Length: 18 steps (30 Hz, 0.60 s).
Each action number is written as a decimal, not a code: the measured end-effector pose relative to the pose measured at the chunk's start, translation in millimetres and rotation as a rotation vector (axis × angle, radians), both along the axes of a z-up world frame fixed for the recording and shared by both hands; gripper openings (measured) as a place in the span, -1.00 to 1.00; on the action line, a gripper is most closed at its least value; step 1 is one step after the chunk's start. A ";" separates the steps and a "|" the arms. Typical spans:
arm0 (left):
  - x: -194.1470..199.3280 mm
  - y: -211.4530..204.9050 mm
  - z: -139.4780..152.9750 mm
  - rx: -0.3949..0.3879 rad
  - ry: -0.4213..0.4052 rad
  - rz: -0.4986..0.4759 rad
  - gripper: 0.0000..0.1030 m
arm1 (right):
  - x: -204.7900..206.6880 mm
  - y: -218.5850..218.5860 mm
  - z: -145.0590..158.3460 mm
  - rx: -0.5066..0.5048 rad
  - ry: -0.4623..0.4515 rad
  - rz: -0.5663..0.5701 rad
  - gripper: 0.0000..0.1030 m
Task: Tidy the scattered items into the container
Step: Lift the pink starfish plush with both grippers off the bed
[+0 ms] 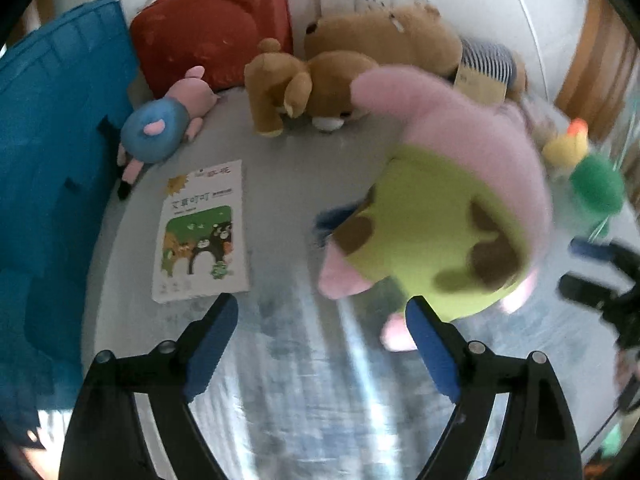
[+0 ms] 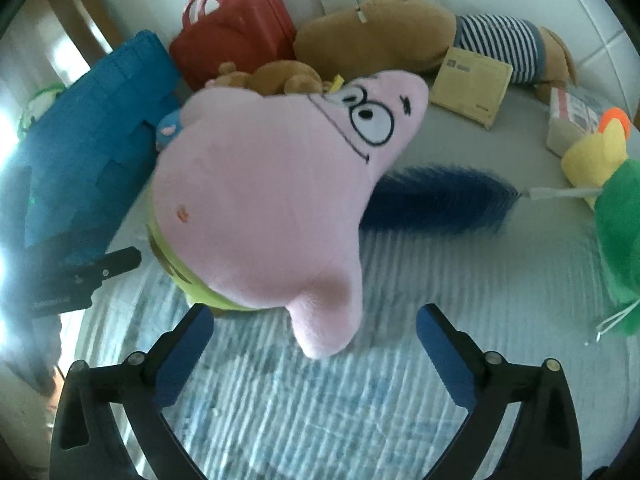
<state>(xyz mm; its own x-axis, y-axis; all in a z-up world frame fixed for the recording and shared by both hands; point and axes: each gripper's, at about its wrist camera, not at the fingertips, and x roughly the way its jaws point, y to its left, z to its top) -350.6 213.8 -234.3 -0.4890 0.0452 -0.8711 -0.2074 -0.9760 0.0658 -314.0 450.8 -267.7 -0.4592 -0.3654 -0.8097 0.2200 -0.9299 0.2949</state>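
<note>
Along the left edge of the bed, the blue ribbed plastic container point(image 1: 52, 128) is seen lying, well within reach of the toys. Beside it a red plastic carry-case with handles point(image 1: 212, 36) is standing at the far edge. A small pink pig plush in a blue dress point(image 1: 160, 124) and a thin illustrated booklet point(image 1: 204, 232) are lying just inside the container's side.

The left claw point(image 1: 322, 320) is being held spread, nothing between its blue pads point(image 1: 212, 344). Toward the middle, the big pink star-shaped plush in lime-green spotted shorts point(image 2: 260, 200) is lying on the pale blue-grey ribbed bedcover point(image 2: 320, 400), its lower arm tip reaching toward the right claw point(image 2: 314, 328), which is also spread wide and pinching nothing.

The star plush is judged light, soft and squashy, unlikely to slip or be damaged; an arm or the narrowing head is judged a better hold than the broad belly.

Brown bear plushes point(image 1: 312, 84) are piled at the far edge, a green and yellow plush point(image 2: 612, 216) at the right. The bedcover is judged yielding; white tiled walls are seen behind.
</note>
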 end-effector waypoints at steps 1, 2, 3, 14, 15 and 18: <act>-0.8 -0.7 -5.9 -0.019 0.000 -0.015 0.67 | -0.1 -1.3 -3.7 0.018 0.000 0.003 0.99; -2.7 -1.1 -12.5 -0.038 0.001 -0.023 0.67 | -0.3 -2.3 -7.9 0.040 0.000 0.009 0.96; -6.4 -0.5 -19.6 -0.059 0.004 -0.028 0.67 | -0.5 -3.3 -12.1 0.063 0.000 0.014 0.88; -51.4 22.1 -50.4 0.040 0.054 -0.081 -0.52 | -33.0 -11.3 -39.1 0.106 0.080 0.094 0.49; -55.2 24.7 -53.0 0.079 0.044 -0.086 -0.52 | -37.5 -12.0 -43.2 0.076 0.070 0.114 0.13; -66.4 33.5 -64.4 0.080 0.034 -0.088 -0.52 | -48.5 -17.9 -53.8 0.118 0.070 0.131 0.04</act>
